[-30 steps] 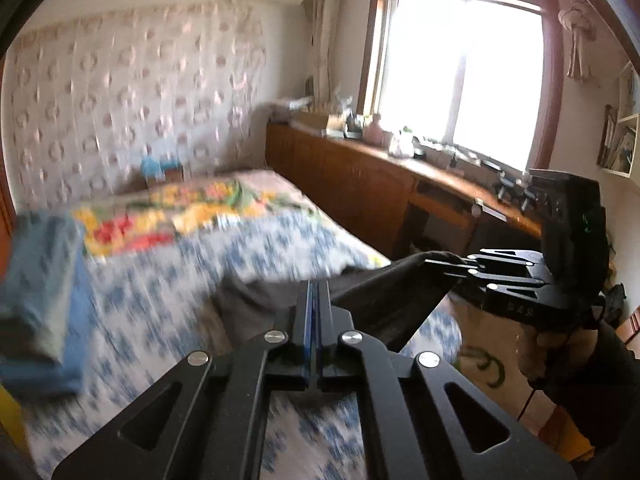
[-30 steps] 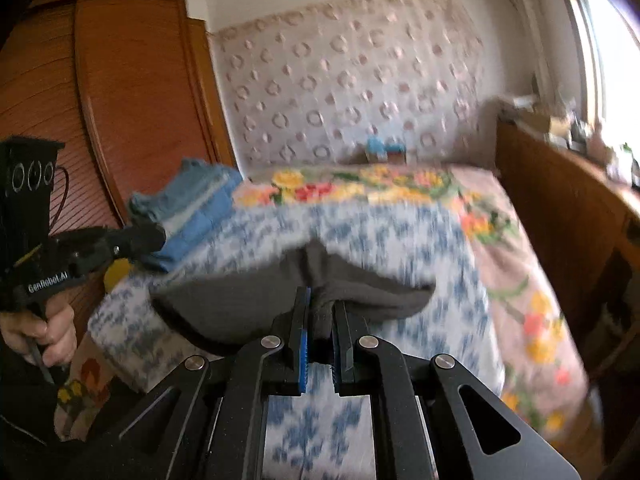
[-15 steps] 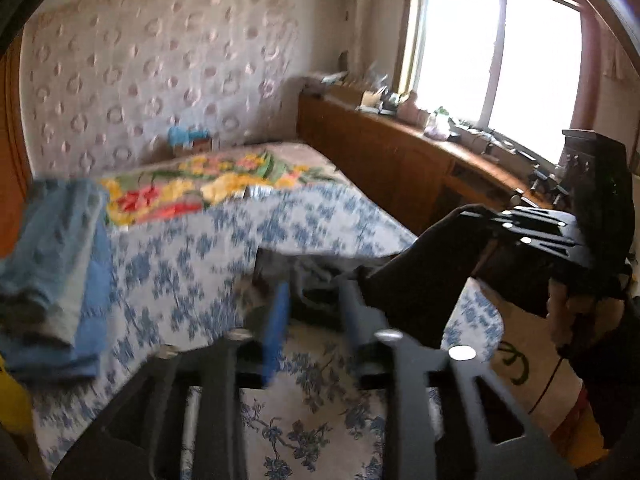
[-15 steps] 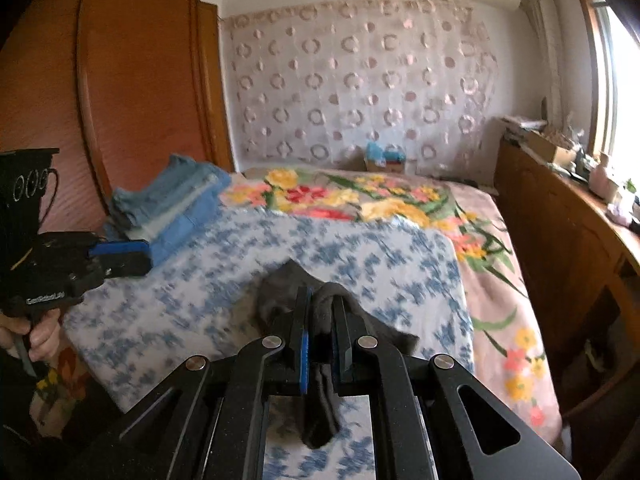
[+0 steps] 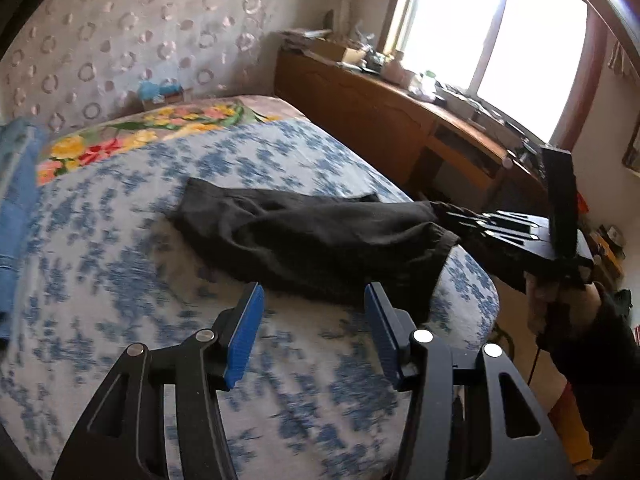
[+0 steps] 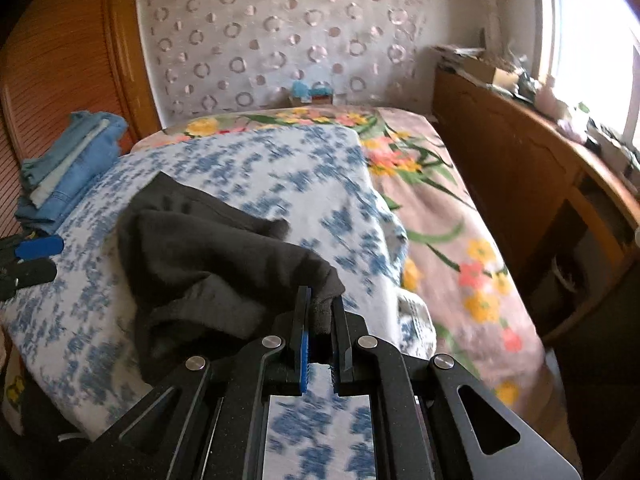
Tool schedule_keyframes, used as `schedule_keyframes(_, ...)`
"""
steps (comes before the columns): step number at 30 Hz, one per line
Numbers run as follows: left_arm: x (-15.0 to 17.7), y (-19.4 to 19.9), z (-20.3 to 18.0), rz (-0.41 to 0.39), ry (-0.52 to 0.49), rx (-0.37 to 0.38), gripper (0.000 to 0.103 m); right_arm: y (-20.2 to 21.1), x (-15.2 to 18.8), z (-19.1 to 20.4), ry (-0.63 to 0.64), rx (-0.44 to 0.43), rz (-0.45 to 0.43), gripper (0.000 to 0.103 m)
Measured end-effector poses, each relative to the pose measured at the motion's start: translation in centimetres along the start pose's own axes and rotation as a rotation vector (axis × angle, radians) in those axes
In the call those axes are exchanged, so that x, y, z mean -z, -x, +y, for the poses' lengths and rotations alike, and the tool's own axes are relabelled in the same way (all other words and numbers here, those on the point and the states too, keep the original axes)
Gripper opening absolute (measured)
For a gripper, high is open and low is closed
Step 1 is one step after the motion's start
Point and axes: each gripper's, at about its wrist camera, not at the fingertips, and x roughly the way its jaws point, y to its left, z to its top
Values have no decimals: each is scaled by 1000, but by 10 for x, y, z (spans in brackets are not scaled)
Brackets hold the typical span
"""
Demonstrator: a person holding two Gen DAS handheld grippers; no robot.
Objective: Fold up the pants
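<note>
A: The dark charcoal fabric pants (image 5: 320, 240) are lying bunched on the blue-and-white flowered bedspread (image 5: 120, 264), near the bed's foot. The left claw (image 5: 314, 322) is spreading its jaws right now, blue pads apart, nothing between them, hovering just short of the pants' near edge.

B: And the right claw (image 6: 320, 320) is pinching down tight on a fold of that dark cloth, at the pants' end by the bed's corner. In the left view the fabric is stretching towards it.

A: Any containers? An open cardboard box (image 6: 478, 66) is sitting on the long wooden table (image 5: 400, 112) under the window, but what is inside it is too blurred to tell.

B: The stack of folded blue denim clothes (image 6: 68, 168) is resting at the bed's left side, cut off by the frame edge in the left view.

A: The small blue object (image 6: 312, 90) by the circle-patterned wall cover is too soft to identify. The hand (image 5: 560, 308) holding the right claw is partly covered by a dark sleeve.
</note>
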Motion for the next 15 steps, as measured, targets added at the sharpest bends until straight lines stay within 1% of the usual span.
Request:
schedule_keyframes(4,3,-18,-21,33,-17,35,53,-2,1,-6,-31,-17,7,7)
schedule_keyframes(6,6,-27,-29,57,-14,51,53,-2,-2,-3,-33,-27,5,7)
schedule_keyframes(9,11,-38,-34,85,16,69,53,0,-5,0,-32,-38,-5,7)
schedule_keyframes(13,12,-47,-36,94,78,79,53,-1,0,-7,-37,-53,-16,7)
schedule_keyframes(15,12,-53,-39,89,90,77,53,-1,-1,-6,-40,-60,-18,7)
